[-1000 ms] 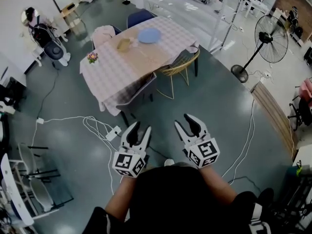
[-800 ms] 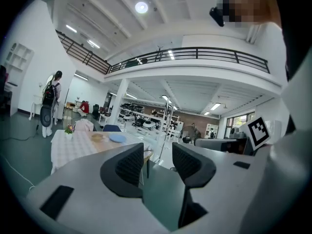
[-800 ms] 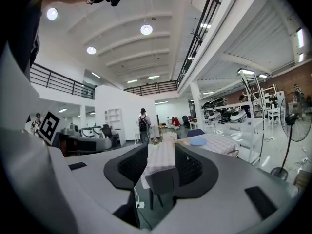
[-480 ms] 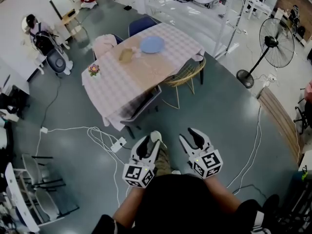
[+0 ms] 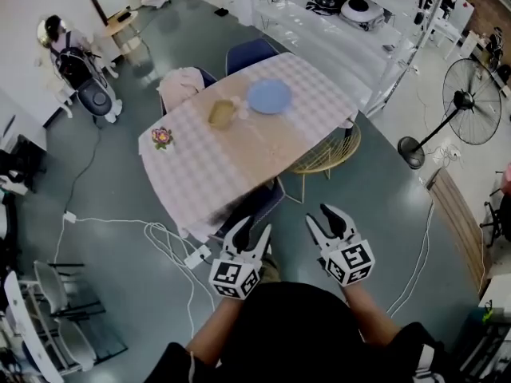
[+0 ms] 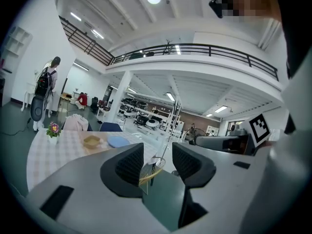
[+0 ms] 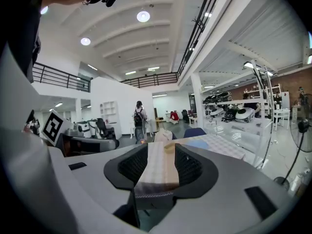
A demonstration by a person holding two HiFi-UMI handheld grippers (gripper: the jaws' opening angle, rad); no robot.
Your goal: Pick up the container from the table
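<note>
The container is a small tan bowl on the checked tablecloth of the table, beside a blue plate. My left gripper and right gripper are held close to the body, both open and empty, well short of the table's near edge. In the left gripper view the container sits far off to the left of the open jaws of the left gripper. In the right gripper view the container shows between the open jaws of the right gripper, far away.
A flower pot stands at the table's left end. A wicker chair, a dark chair and a blue chair ring the table. White cables lie on the floor. A fan stands right; a person far left.
The table has come nearer and more central in the head view. Both grippers stay open in front of the body.
</note>
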